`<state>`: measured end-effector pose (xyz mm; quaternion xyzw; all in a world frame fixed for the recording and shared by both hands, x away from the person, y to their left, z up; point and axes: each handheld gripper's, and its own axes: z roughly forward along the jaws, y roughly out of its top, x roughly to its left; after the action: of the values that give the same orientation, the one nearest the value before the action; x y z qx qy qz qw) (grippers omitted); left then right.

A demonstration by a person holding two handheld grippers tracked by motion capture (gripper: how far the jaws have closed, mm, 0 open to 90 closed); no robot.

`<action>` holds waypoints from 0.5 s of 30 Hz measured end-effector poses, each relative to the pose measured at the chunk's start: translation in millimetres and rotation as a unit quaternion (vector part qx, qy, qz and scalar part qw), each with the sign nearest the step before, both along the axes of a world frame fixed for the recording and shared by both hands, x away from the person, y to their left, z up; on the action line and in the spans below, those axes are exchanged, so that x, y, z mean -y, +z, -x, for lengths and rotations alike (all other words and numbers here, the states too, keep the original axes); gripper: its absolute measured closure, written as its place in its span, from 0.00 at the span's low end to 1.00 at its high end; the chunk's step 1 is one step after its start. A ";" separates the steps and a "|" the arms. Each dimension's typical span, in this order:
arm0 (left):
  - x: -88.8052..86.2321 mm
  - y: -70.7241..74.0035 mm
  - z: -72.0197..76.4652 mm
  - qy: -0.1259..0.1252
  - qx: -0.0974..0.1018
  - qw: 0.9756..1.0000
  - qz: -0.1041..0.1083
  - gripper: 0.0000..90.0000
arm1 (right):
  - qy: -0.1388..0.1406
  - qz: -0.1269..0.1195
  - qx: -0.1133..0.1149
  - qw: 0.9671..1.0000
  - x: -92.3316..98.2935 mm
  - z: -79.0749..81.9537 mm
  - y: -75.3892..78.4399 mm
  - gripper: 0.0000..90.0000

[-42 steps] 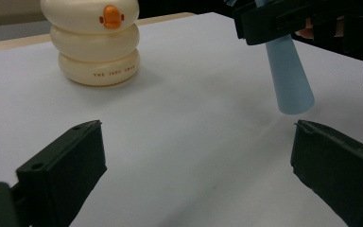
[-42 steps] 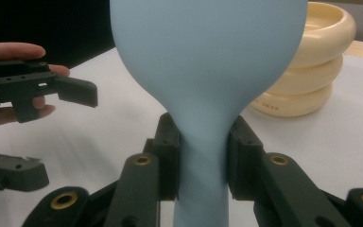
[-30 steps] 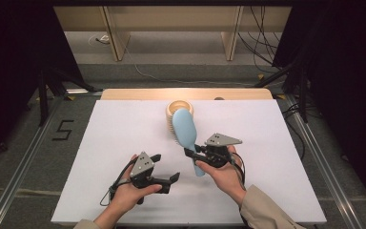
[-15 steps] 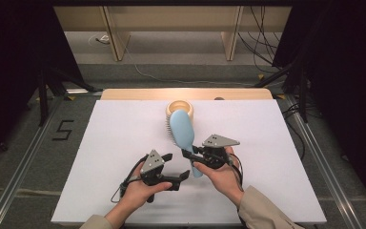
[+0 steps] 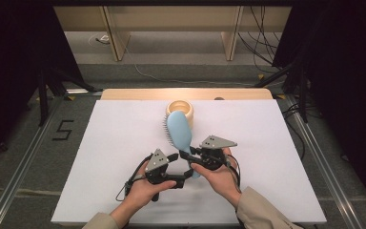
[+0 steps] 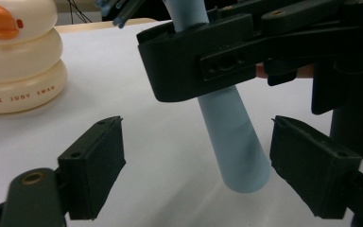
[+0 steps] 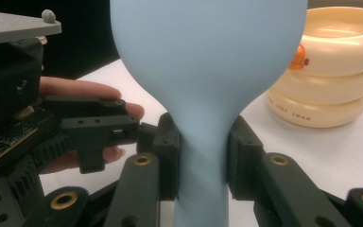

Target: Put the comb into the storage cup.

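Hairbrush (image 5: 178, 131), high view: one, blue, lifted over the white worktop (image 5: 100, 157) before one cream bowl (image 5: 180, 109); my right tongs (image 5: 190, 155) clamp its neck. Left tongs view: my left tongs (image 6: 196, 163), just closing yet apart, straddle the handle end; I should centre it before squeezing. Right tongs view: both pads (image 7: 168, 156) press the neck.

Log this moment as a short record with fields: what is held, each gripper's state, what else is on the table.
held thing: light blue hairbrush, head toward the far side of the table
right gripper: shut on the hairbrush at the neck of its handle
left gripper: jaws have just been closing, pads either side of the handle's end, not pressing on it
other thing: cream ringed pot with an orange duck mark, beyond the brush head
surface: white table
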<state>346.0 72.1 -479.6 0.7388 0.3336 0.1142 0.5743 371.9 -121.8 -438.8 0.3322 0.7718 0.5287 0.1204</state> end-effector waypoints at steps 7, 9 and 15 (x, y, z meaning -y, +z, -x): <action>2.5 -1.3 -0.7 -0.004 -0.002 1.000 0.005 0.25 | 0.002 -0.001 0.002 1.000 -2.5 0.8 -0.8 0.78; 2.7 -1.5 -1.1 -0.005 -0.002 1.000 0.006 0.26 | 0.002 -0.002 0.001 1.000 -2.9 0.7 -0.8 0.78; 3.5 -2.1 -1.5 -0.006 -0.002 1.000 0.007 0.33 | 0.004 -0.004 0.002 1.000 -4.4 1.2 -1.0 0.78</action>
<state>347.6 68.6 -481.8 0.7368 0.3313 0.1068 0.5797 370.7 -117.4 -439.7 0.3284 0.7710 0.5326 0.1188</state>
